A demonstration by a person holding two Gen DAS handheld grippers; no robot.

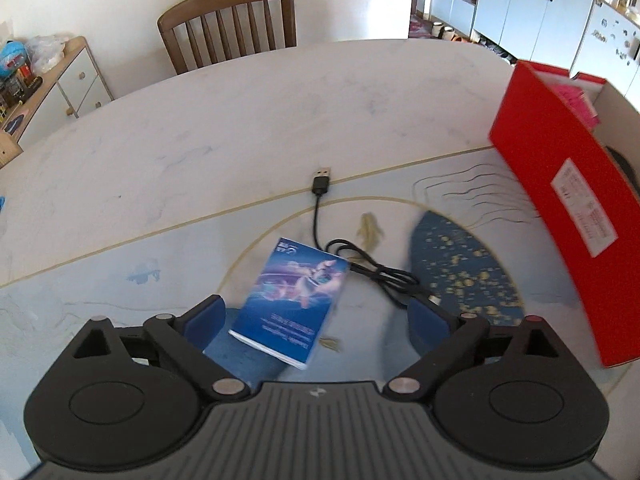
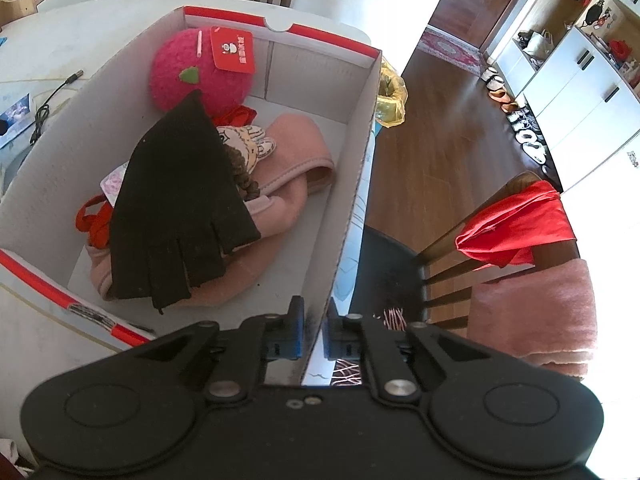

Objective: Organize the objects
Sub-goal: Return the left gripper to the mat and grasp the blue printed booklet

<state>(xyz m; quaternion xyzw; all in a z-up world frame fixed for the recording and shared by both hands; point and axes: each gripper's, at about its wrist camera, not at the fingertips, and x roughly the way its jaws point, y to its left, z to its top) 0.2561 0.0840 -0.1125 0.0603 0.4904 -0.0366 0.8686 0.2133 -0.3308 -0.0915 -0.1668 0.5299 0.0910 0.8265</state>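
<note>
A blue picture booklet (image 1: 292, 300) lies on the table mat, between the wide-apart fingers of my left gripper (image 1: 316, 314), which is open and touches nothing. A black USB cable (image 1: 360, 258) curls just beyond the booklet. At the right stands the red cardboard box (image 1: 560, 200). My right gripper (image 2: 313, 334) is shut on the near right wall of that box (image 2: 356, 168). Inside lie a pink plush ball (image 2: 192, 72), a black fingerless glove (image 2: 176, 208) and a pink cloth (image 2: 288, 168). The booklet (image 2: 16, 116) and the cable (image 2: 44, 108) show left of the box.
A pale printed mat (image 1: 120, 280) covers the near part of the white table (image 1: 240, 120). A wooden chair (image 1: 232, 20) stands behind it and a low sideboard (image 1: 60, 84) at the far left. Right of the box, past the table edge, a chair carries a red cloth (image 2: 516, 228).
</note>
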